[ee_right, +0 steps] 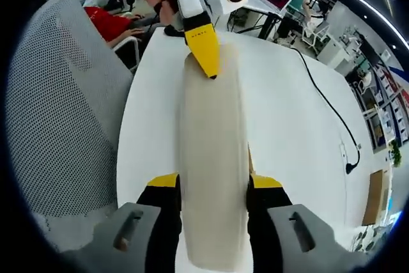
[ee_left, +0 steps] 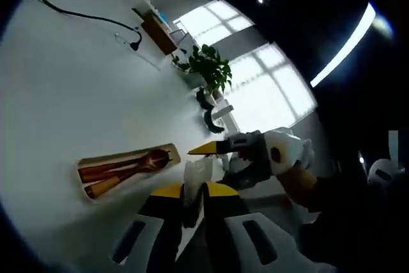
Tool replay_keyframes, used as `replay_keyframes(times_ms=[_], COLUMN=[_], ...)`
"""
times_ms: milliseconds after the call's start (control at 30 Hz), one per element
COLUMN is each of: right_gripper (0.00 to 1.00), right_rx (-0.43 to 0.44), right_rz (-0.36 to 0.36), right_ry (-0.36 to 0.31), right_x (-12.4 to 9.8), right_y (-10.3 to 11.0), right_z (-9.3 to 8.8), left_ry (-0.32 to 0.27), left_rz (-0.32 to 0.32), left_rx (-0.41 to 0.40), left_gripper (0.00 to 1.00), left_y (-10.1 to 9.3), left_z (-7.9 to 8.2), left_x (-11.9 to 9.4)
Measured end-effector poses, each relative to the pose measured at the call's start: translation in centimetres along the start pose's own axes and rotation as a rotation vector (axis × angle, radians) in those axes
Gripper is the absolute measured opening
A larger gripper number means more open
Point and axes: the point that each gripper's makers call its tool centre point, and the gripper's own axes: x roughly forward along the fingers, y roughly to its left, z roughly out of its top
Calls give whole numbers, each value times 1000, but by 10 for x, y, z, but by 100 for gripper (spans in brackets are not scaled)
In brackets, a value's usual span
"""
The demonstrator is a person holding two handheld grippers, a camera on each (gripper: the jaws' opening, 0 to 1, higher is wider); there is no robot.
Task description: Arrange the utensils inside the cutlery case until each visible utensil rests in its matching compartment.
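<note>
Right gripper: jaws clamped on the cream case lid, held above the white table. Left gripper: jaws closed on the lid's end. Cutlery case: on the table, holding wooden utensils.

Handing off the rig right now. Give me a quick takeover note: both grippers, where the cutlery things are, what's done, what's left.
Left gripper: jaws shut on one end of the translucent case lid.
Right gripper: jaws shut on the other end of the same lid, which runs lengthwise ahead in the right gripper view.
Cutlery case: open on the white table, holding the wooden utensils: a spoon and stick-shaped pieces lying lengthwise inside.
Done: utensils are in the case. Whether each sits in its own compartment is too small to tell.
Left: check compartments; probably fit the lid, held off to the side.
</note>
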Motion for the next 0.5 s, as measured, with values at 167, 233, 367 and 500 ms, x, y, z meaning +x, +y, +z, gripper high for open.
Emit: replay_keyframes(times_ms=[167, 233, 367, 500], right_gripper=[38, 38, 38, 38], right_rx=[4, 4, -1, 3], right_rz=[11, 35, 85, 154], right_ry=[21, 31, 52, 79], right_x=[7, 11, 22, 36], right_y=[-15, -16, -18, -19], right_z=[-3, -6, -7, -7], left_ry=[-39, -32, -35, -42], left_rz=[45, 72, 124, 167], left_rx=[28, 22, 26, 10], left_gripper=[13, 13, 13, 14], left_y=[10, 18, 28, 40], left_z=[7, 7, 7, 6], left_x=[-1, -2, -4, -7])
